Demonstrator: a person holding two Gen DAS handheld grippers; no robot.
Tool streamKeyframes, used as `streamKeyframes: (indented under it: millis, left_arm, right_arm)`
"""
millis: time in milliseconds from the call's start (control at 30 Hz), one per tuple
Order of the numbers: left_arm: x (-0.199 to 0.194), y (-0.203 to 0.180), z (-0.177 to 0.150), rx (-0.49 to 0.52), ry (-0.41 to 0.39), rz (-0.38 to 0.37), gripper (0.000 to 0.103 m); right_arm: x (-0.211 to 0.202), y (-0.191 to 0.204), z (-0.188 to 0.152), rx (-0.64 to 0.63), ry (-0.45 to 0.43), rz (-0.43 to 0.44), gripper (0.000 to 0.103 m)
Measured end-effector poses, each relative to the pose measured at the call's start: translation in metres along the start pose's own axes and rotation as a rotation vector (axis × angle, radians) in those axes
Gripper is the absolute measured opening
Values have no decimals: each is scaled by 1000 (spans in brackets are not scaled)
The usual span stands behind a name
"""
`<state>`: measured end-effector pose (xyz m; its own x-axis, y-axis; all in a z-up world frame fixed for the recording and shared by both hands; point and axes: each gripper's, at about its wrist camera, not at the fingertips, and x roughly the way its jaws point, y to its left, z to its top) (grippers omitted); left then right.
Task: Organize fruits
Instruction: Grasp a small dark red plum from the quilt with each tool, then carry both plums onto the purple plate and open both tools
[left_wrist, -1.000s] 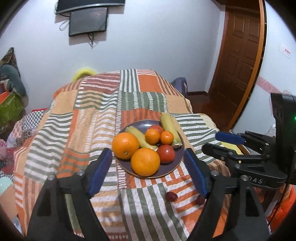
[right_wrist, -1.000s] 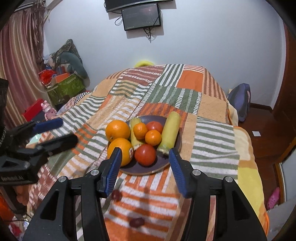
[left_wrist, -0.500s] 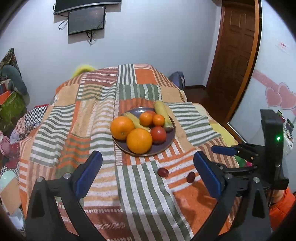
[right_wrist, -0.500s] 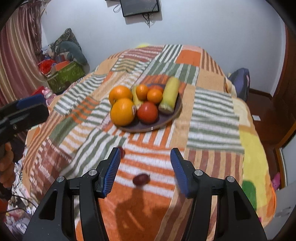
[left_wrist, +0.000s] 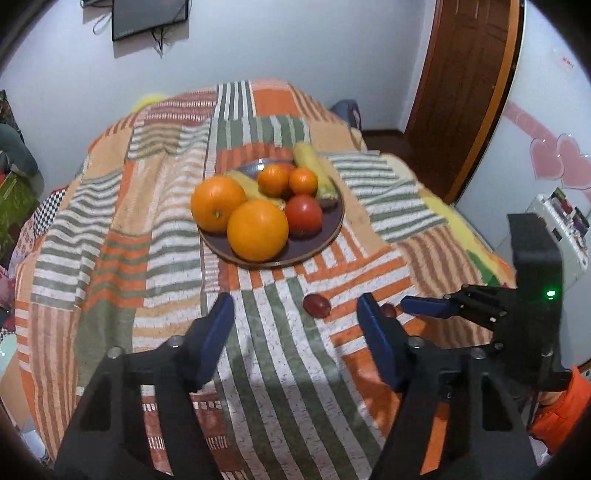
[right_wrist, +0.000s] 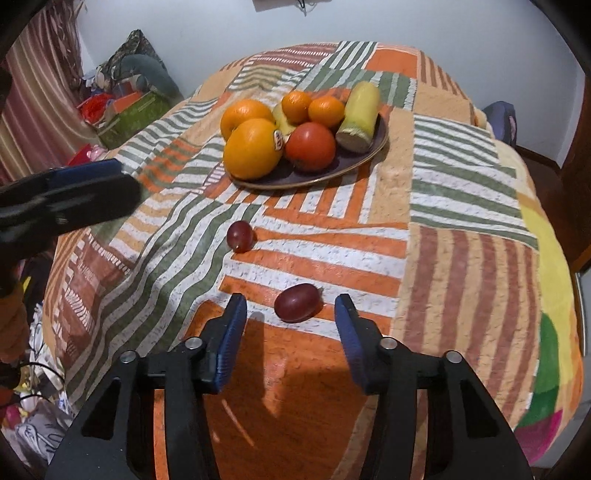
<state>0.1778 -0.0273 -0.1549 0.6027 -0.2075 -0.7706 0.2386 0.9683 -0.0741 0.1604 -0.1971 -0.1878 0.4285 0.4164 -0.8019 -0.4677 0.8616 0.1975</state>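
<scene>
Right gripper (right_wrist: 290, 314) spread wide, nearer grape (right_wrist: 298, 302) lying between its fingers on the blanket (right_wrist: 461, 258) near the front edge; left gripper (left_wrist: 295, 317) also spread, empty. We judge the round grape may roll off the soft, sloping cover if nudged, or squash under a hard pinch; second grape (right_wrist: 240, 236) sits loose between it and the plate (right_wrist: 332, 173).

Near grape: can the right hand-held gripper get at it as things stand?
Probably yes: the right hand-held gripper is open, the near grape lies loose on the blanket just ahead of its fingertips, nothing between.
</scene>
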Motion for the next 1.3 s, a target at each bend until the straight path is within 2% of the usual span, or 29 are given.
streamKeyframes:
  millis: [67, 233, 300, 633, 967, 1133, 1300]
  left_arm:
    - [7, 1, -2, -1, 18, 0, 63]
    - [23, 1, -3, 16, 58, -18, 47]
    - [28, 0, -3, 22, 71, -24, 45]
    - [61, -13, 2, 42, 142, -65, 33]
    - [87, -17, 4, 36, 189, -74, 33]
    - [93, -14, 4, 16, 200, -86, 27]
    - [91, -13, 4, 12, 191, -97, 25]
  right_arm:
    - [2, 0, 1, -6, 5, -6, 42]
    - [3, 0, 1, -25, 0, -30, 29]
    - [3, -2, 1, -21, -2, -22, 25]
    - [-14, -14, 9, 11, -52, -16, 25]
    - [-22, -31, 15, 42, -81, -26, 25]
    - [-21, -34, 19, 46, -82, -26, 25]
    - [-22, -34, 23, 42, -91, -24, 25]
